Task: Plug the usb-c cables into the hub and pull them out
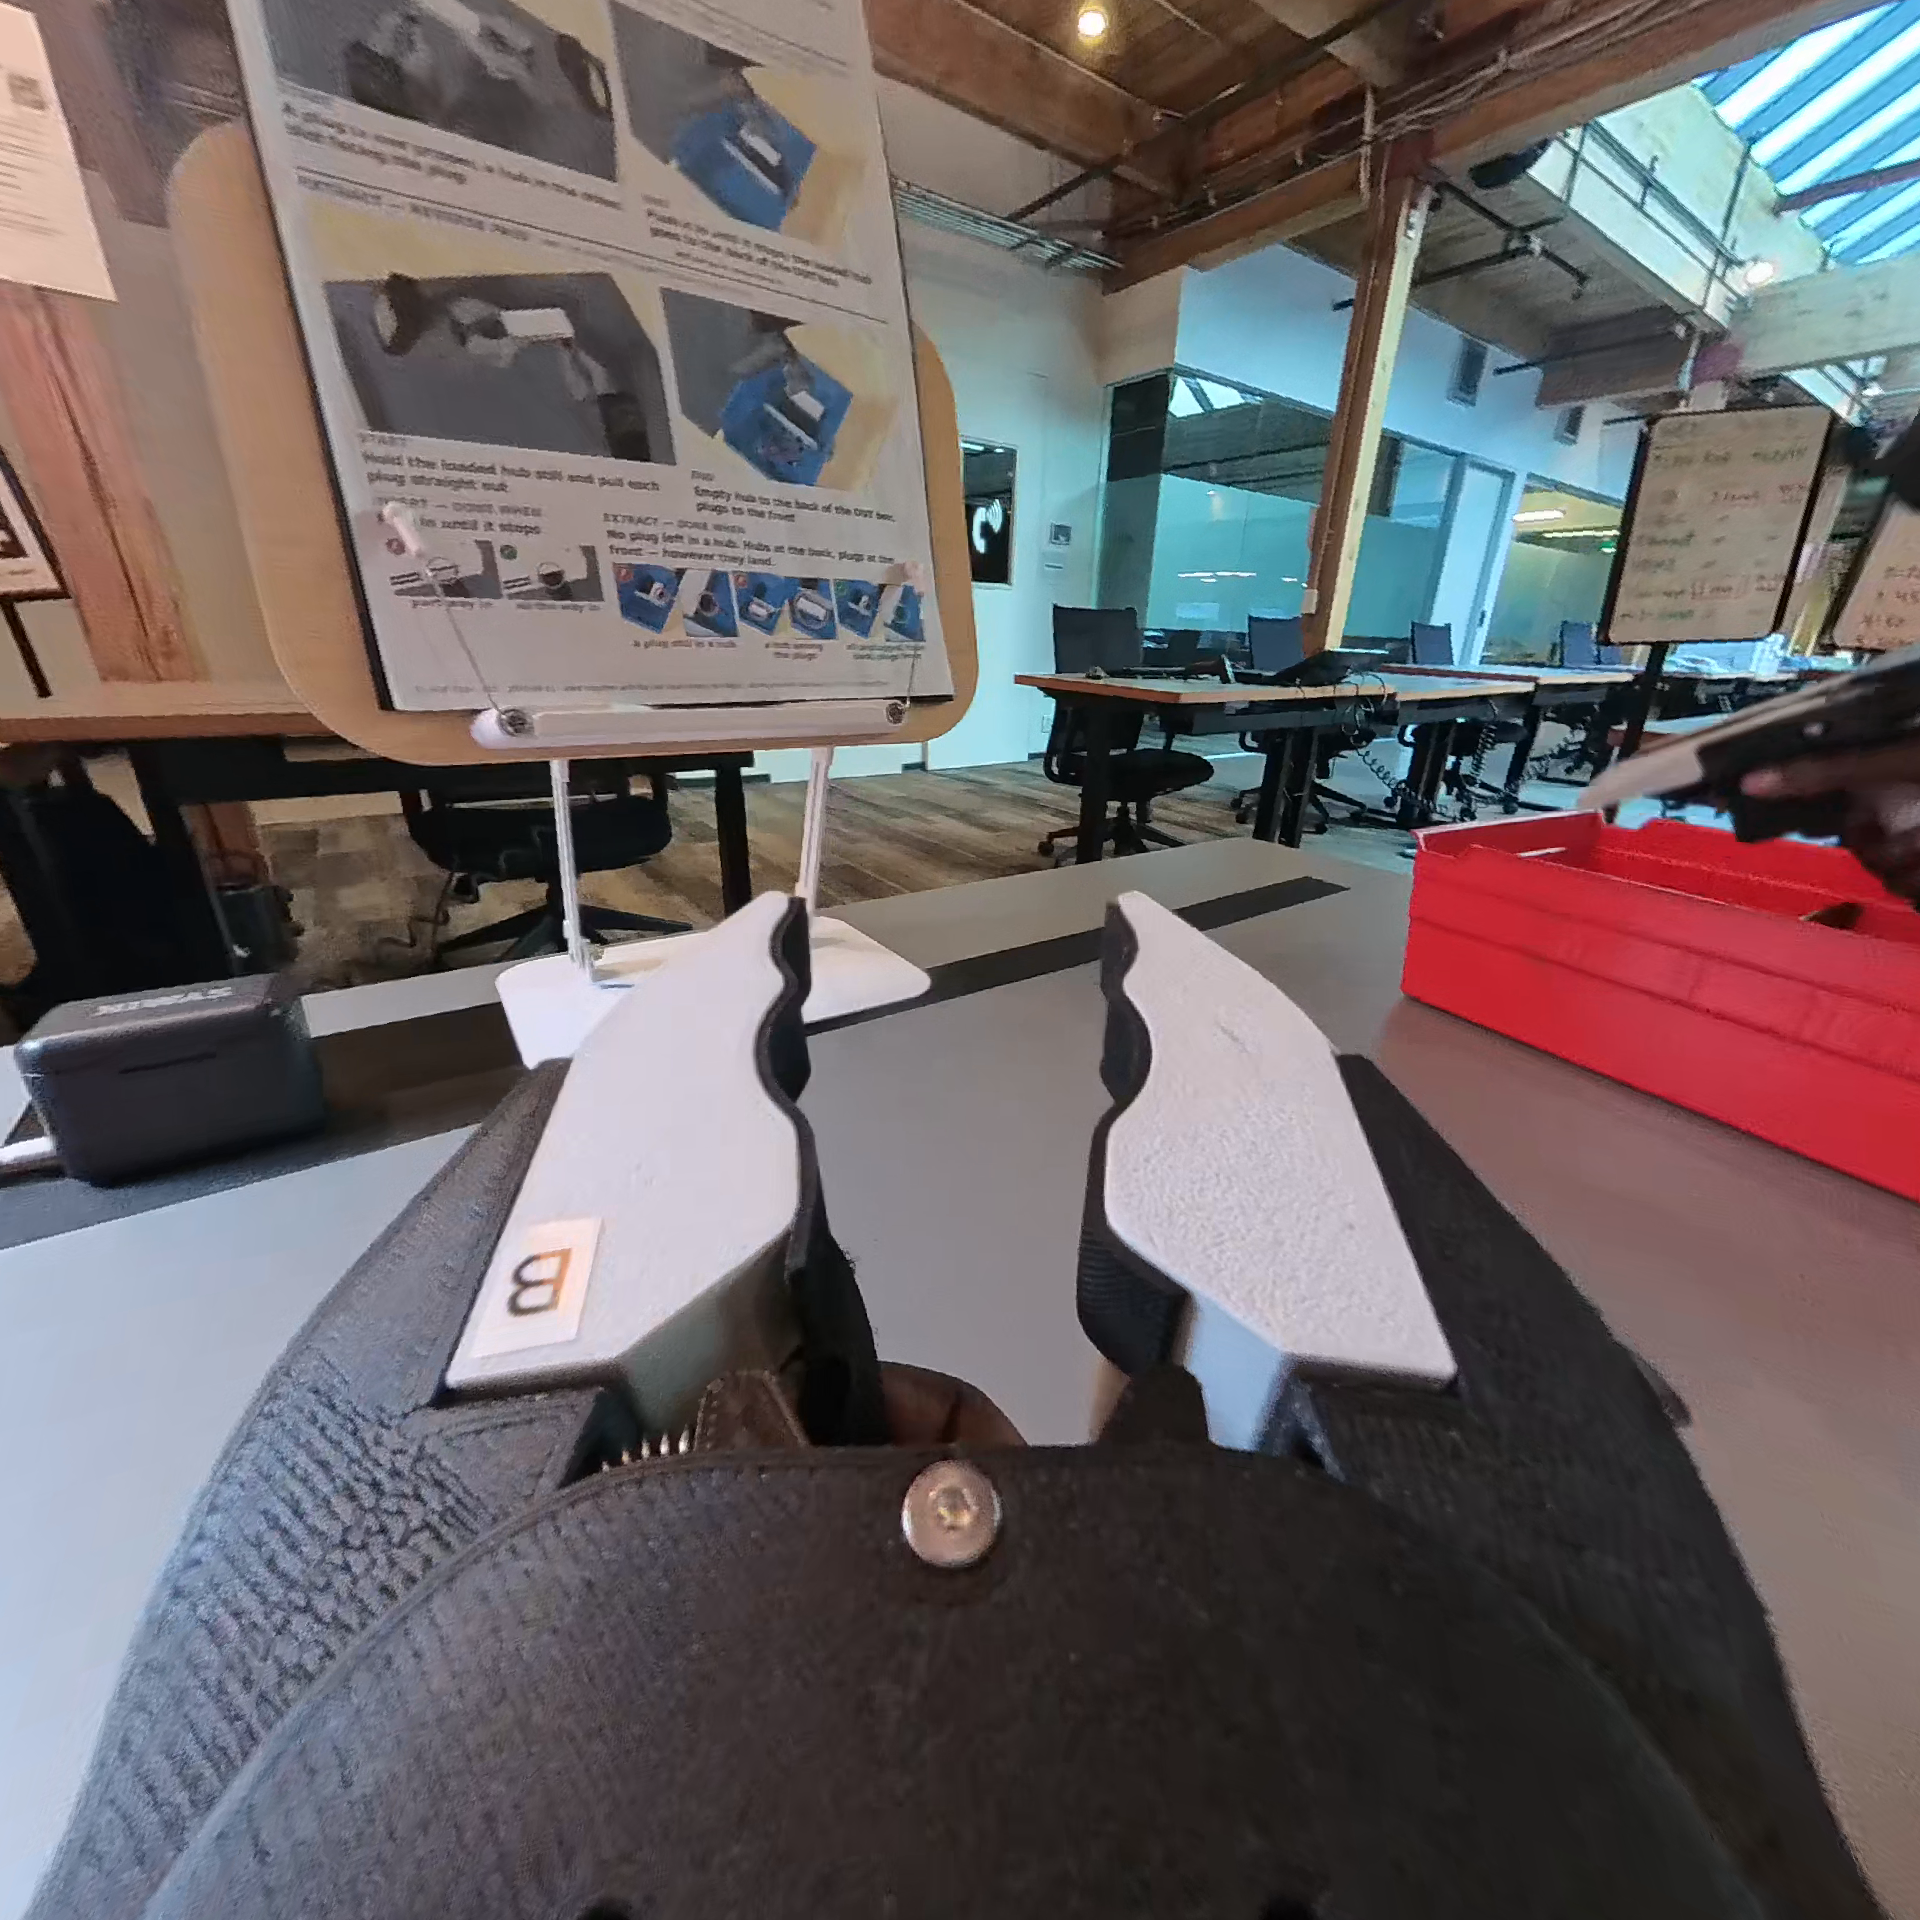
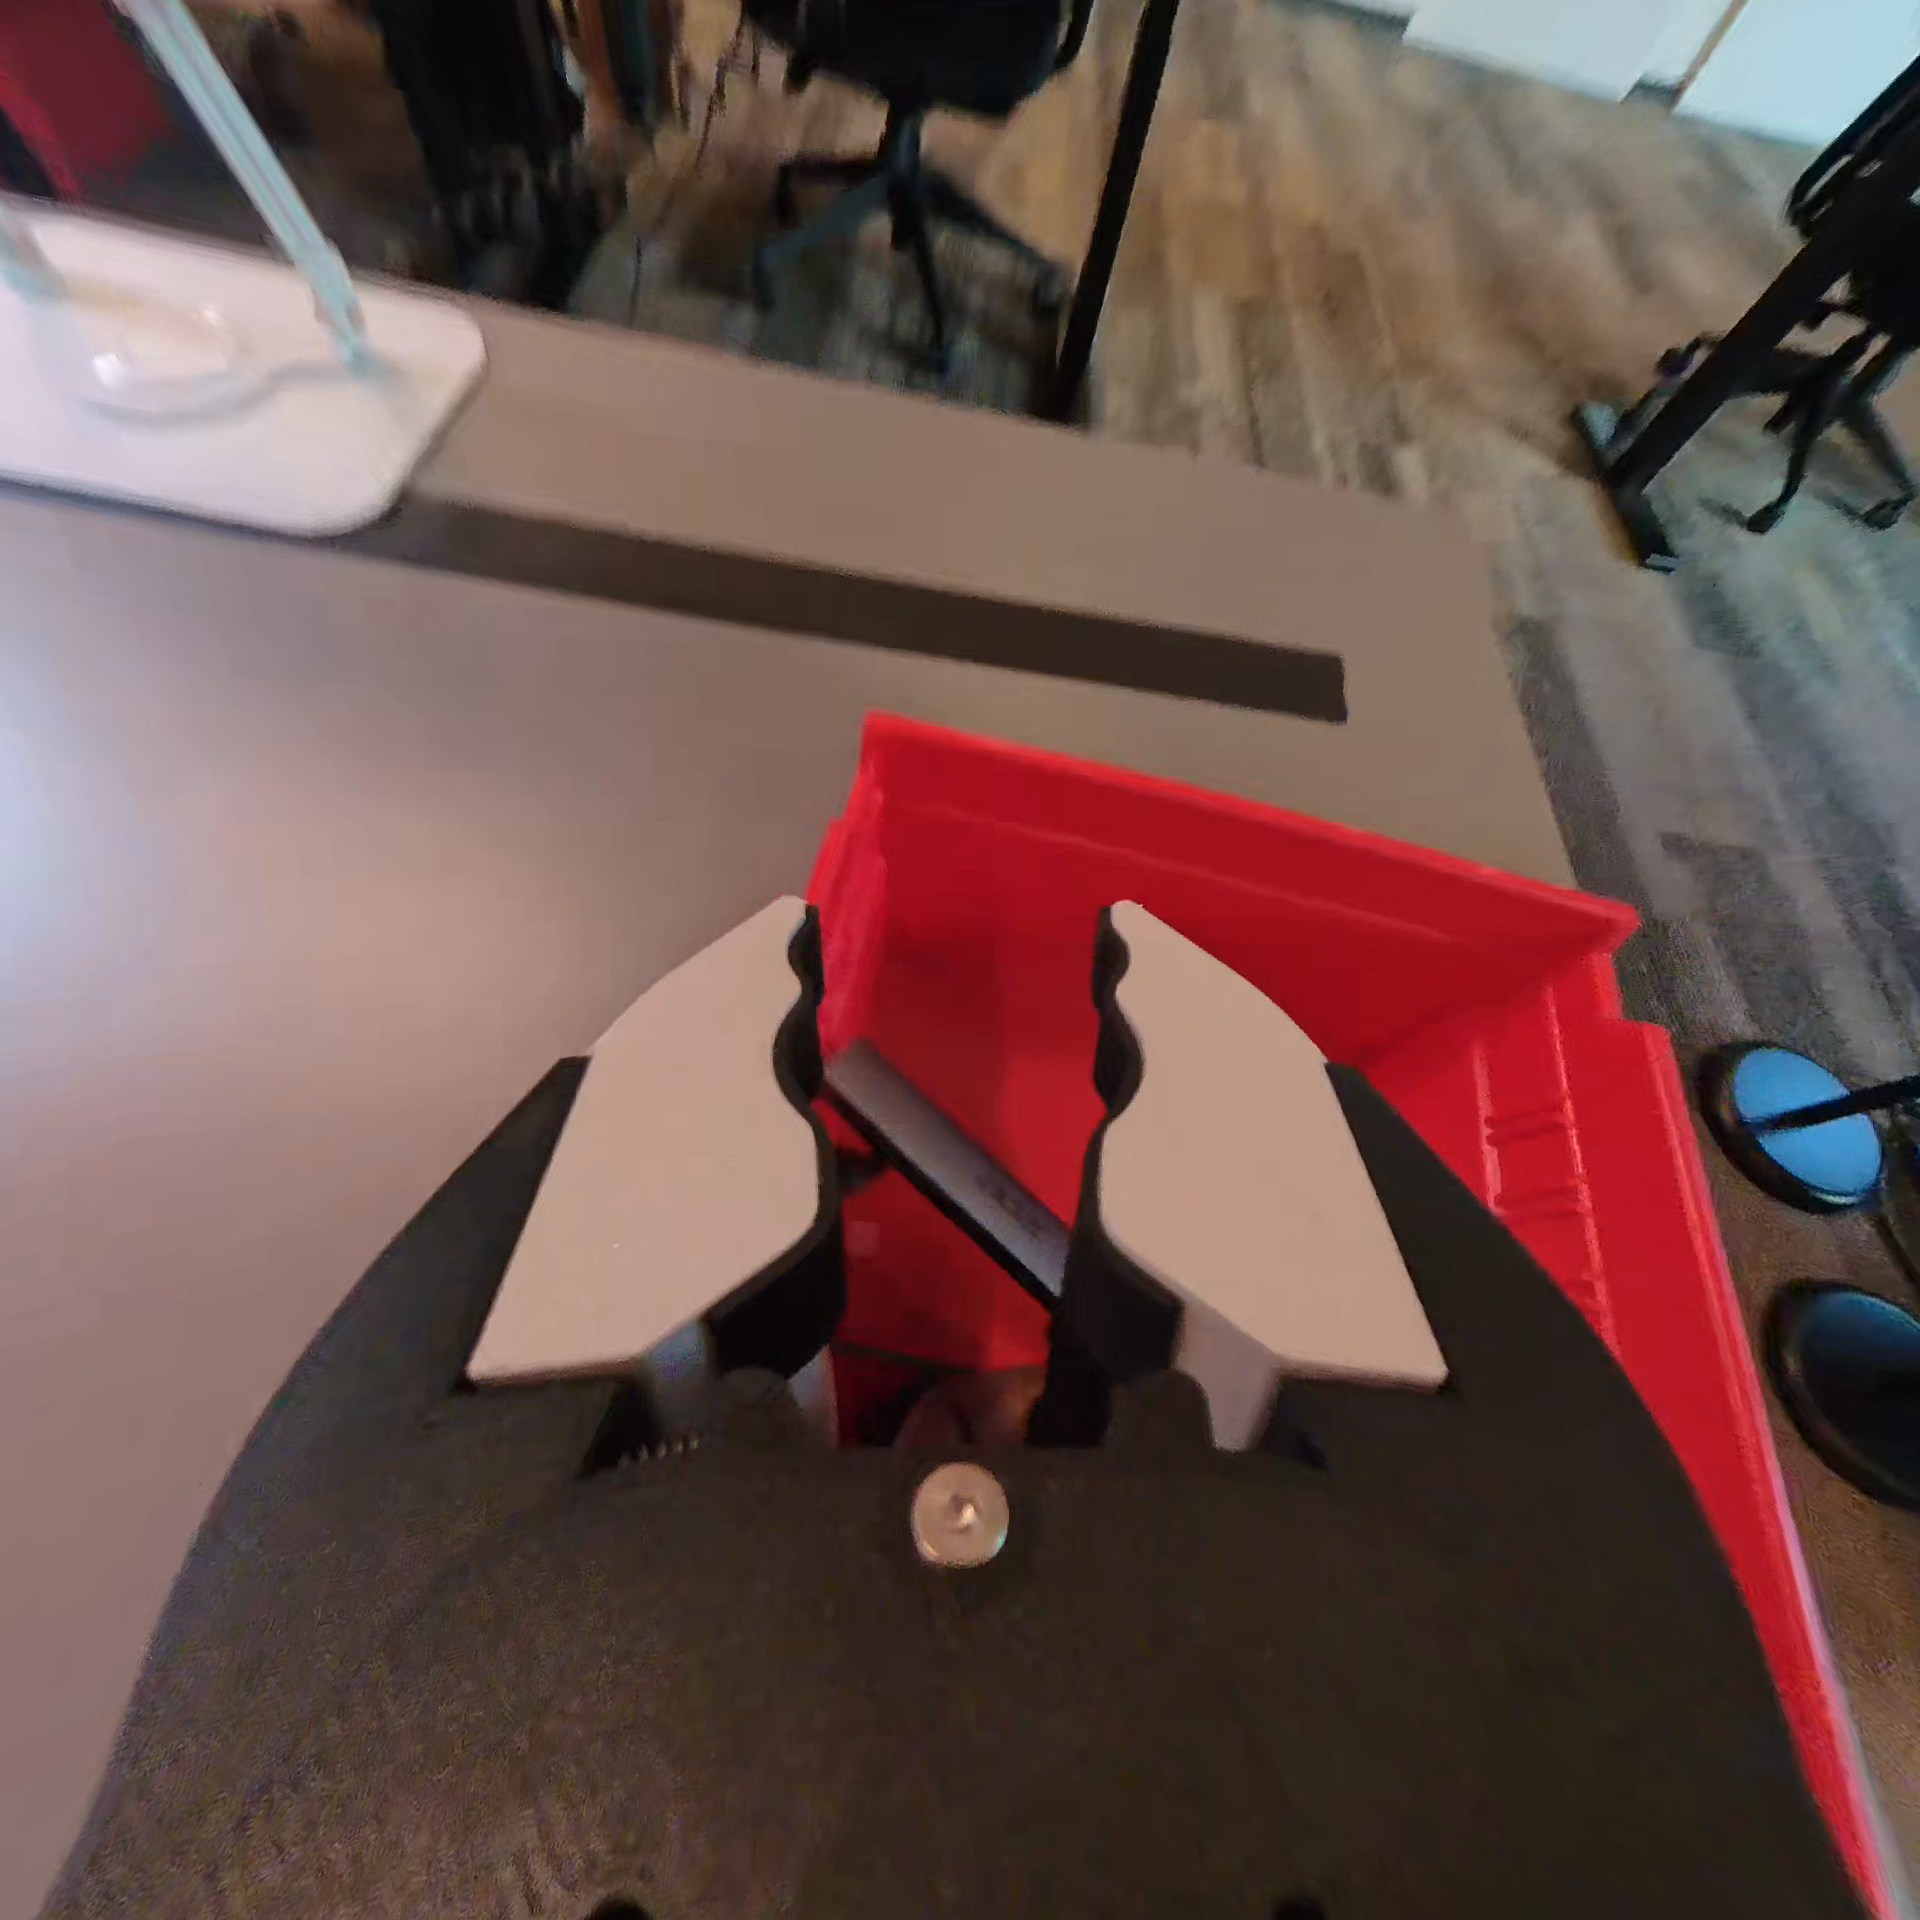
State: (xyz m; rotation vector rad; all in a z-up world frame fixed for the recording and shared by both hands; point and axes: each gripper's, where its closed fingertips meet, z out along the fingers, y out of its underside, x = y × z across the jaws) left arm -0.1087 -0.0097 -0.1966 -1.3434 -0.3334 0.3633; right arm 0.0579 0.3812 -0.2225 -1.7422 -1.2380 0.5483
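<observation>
Right wrist view: right gripper gapes over red bin at bench's right edge, grey hub lying inside. Left gripper spread, empty, facing instruction stand; dark case near left edge.

The right tool covered both ends of the hub in the red bin, and the picture's edge cut that bin off.
</observation>
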